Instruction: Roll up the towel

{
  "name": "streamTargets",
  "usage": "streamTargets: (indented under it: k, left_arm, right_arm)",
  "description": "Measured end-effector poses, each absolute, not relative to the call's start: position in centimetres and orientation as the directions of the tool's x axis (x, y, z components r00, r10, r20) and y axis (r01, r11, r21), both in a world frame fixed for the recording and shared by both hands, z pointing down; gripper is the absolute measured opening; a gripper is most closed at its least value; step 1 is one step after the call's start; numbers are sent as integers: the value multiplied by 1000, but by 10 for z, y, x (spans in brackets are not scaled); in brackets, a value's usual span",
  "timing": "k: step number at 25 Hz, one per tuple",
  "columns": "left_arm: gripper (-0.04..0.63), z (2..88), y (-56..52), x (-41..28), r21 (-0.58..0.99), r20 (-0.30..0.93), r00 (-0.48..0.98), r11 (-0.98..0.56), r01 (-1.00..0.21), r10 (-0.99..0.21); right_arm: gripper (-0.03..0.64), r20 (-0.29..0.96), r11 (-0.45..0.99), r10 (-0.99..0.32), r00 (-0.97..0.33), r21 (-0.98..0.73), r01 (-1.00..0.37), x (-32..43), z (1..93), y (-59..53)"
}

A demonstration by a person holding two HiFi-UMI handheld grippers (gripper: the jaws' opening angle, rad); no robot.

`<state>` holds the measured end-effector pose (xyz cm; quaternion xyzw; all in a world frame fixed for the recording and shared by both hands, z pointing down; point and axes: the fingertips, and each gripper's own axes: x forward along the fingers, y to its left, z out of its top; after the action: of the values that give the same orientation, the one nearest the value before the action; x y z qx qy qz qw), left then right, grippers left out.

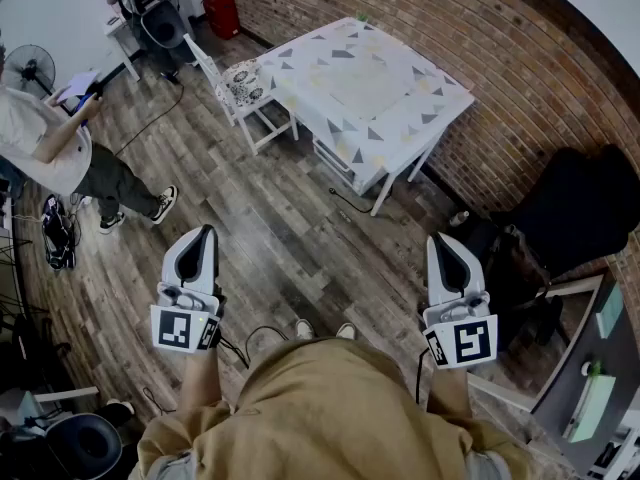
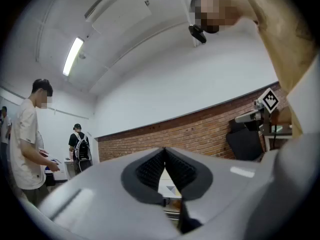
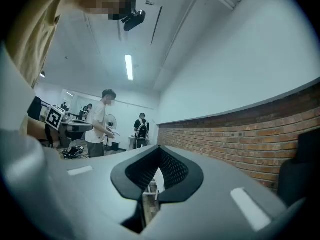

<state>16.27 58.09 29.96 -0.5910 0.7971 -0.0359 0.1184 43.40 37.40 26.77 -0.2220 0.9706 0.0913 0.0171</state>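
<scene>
A red container [image 1: 221, 11] is seen on the floor [image 1: 260, 218] against the brick wall [image 1: 500, 58]; what it holds cannot be told. A dark round bin [image 1: 85, 446] at the lower left is cut off by the frame, and its inside is too dim to read. The towel cannot be picked out in any view: the white counter [image 1: 400, 153] ahead is covered in a pale, triangle-patterned top, and whether a towel lies on it cannot be told. The left tongs [image 1: 206, 232] and the right tongs [image 1: 438, 240] are held level above the floor, well short of the counter. Both are clenched on nothing, with the ribbed pads meeting at the tips in each gripper view. A white chair [image 1: 245, 88] is set at the counter's left corner, and a dark cable [image 1: 345, 200] lies on the boards before it. A standing person [image 1: 45, 143] is seen at the far left beside a fan [image 1: 30, 68]. A black chair [image 1: 580, 213] and a desk edge [image 1: 590, 368] are seen to the right.
</scene>
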Motion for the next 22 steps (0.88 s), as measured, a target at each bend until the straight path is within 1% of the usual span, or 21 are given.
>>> streamTargets:
  k: [10,16,19,20,21,22]
  left_arm:
    - [61,303,568,157,-177,-153,-256,282,-943,-954]
    - [63,305,565,155,-158,-169,-224,251,-955,-960]
    - [86,303,565,153,-170,-188,-217,250,-953,-958]
    - [124,302,566,152,-172,-193,-221,254,-952,-956]
    - [182,301,566,151,-176,-198,-225,260,-949,-954]
    - [205,300,566,149,-181,-203,-231,268,-946,-952]
  right_arm:
    - [3,-54,883,-429,-902,185,-431,427,267,371]
    - [6,-34,909,-386,-922,158,-386,420,273,373]
    - [16,-27,908,-386,-922,165,-385,419,276,370]
    - [55,-26,905,-391,-920,170,-389,419,275,368]
    - [119,-24,902,-398,-917,174,-396,420,274,365]
    - [172,-25,898,-406,-914,176,-404,420,273,362]
